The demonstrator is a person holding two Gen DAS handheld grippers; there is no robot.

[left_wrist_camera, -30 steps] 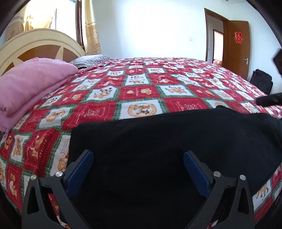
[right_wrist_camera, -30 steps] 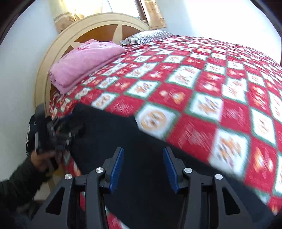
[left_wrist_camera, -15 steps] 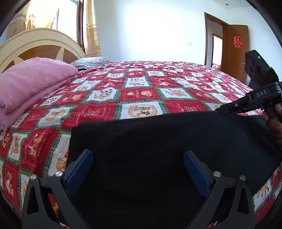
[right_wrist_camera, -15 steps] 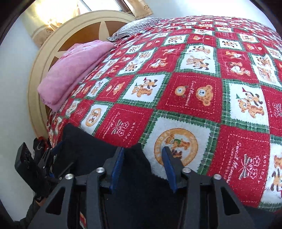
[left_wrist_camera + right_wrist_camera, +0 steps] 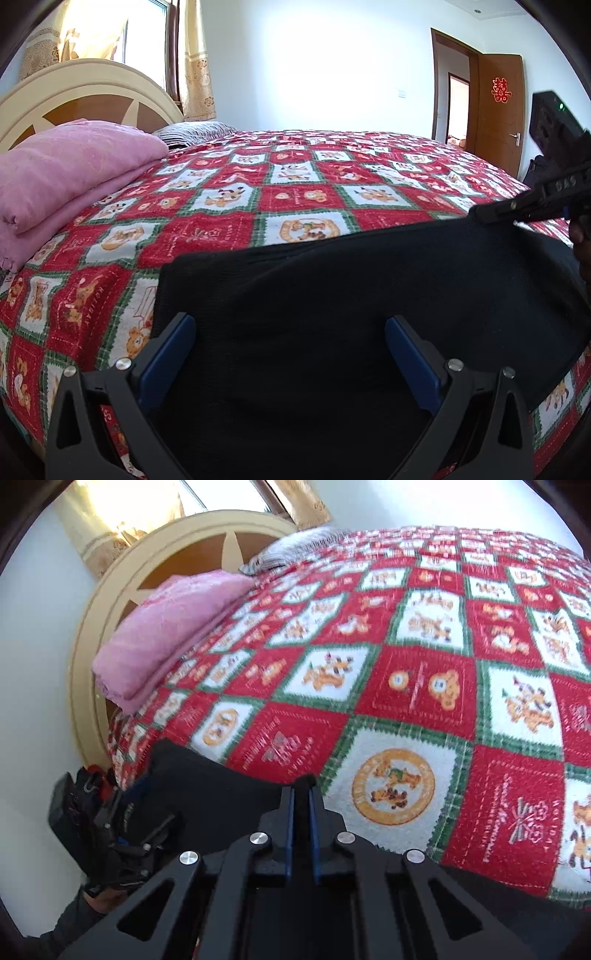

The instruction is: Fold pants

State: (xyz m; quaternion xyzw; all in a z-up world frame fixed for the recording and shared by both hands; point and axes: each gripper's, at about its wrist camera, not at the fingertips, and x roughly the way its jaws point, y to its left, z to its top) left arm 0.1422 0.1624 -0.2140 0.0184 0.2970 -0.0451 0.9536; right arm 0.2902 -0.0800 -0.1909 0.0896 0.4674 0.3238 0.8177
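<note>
The black pants (image 5: 351,295) lie flat along the near edge of the bed, on its red and white checked blanket (image 5: 295,192). The right gripper (image 5: 301,794) is pinched shut on the pants' far edge, a ridge of cloth raised between its pads. The left gripper (image 5: 290,354) hangs wide open over the pants, gripping nothing. A folded pink quilt (image 5: 66,173) sits far left by the headboard (image 5: 85,96)

Bed (image 5: 303,192) under checked quilt, bearing black pants (image 5: 332,314), pink blanket (image 5: 74,170).
</note>
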